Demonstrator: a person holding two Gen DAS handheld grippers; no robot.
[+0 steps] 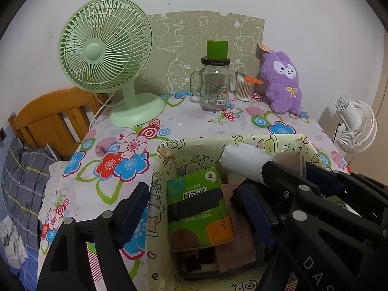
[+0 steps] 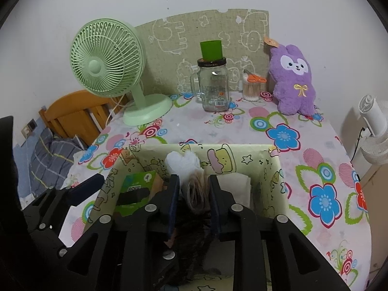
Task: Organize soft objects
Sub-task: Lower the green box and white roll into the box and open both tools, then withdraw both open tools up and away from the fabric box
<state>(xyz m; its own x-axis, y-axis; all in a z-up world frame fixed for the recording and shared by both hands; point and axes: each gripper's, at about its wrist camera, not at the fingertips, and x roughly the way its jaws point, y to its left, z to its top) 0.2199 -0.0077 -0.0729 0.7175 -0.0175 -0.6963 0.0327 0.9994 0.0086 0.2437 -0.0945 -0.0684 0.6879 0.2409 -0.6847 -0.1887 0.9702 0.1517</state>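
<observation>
A cartoon-print storage box (image 1: 160, 169) (image 2: 274, 169) stands at the table's near edge. It holds a green tissue pack (image 1: 198, 208) (image 2: 139, 181) and folded cloths. My right gripper (image 2: 194, 186) is shut on a rolled white and beige soft bundle (image 2: 191, 169) over the box; the bundle also shows in the left wrist view (image 1: 245, 161). My left gripper (image 1: 191, 198) is open, its fingers straddling the box's left wall. A purple plush toy (image 1: 282, 82) (image 2: 294, 77) sits at the back right of the table.
A green desk fan (image 1: 106, 55) (image 2: 109, 65), a glass jar (image 1: 215, 84) (image 2: 214, 84) with a green cup on it, and a cotton-swab holder (image 1: 243, 88) stand at the back. A wooden headboard (image 1: 51, 116) and bedding lie left; a white fan (image 1: 354, 126) stands right.
</observation>
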